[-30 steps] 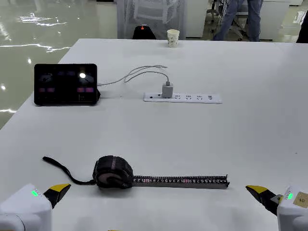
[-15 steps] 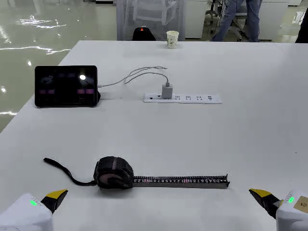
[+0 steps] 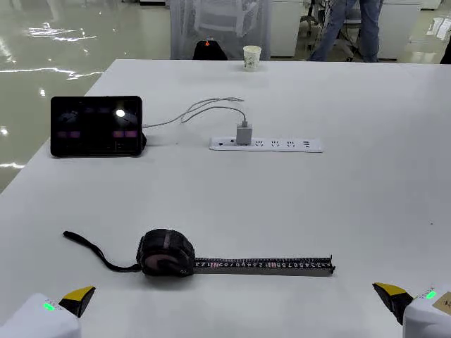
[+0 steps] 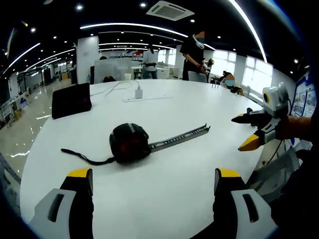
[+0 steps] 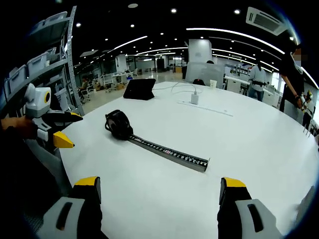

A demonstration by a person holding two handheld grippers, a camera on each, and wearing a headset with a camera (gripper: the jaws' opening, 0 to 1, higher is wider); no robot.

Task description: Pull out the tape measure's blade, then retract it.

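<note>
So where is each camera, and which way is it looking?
Head view: on the person's head, facing forward and down at the tape measure on the table; a yellow tip in each bottom corner.
Left gripper view: on the left gripper, facing along its open jaws; the right gripper and a hand show.
Right gripper view: on the right gripper, likewise; the left gripper shows.
Shared: all see the tape measure, blade out.

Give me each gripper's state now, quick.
Left gripper: open, holding nothing.
Right gripper: open, holding nothing.
</note>
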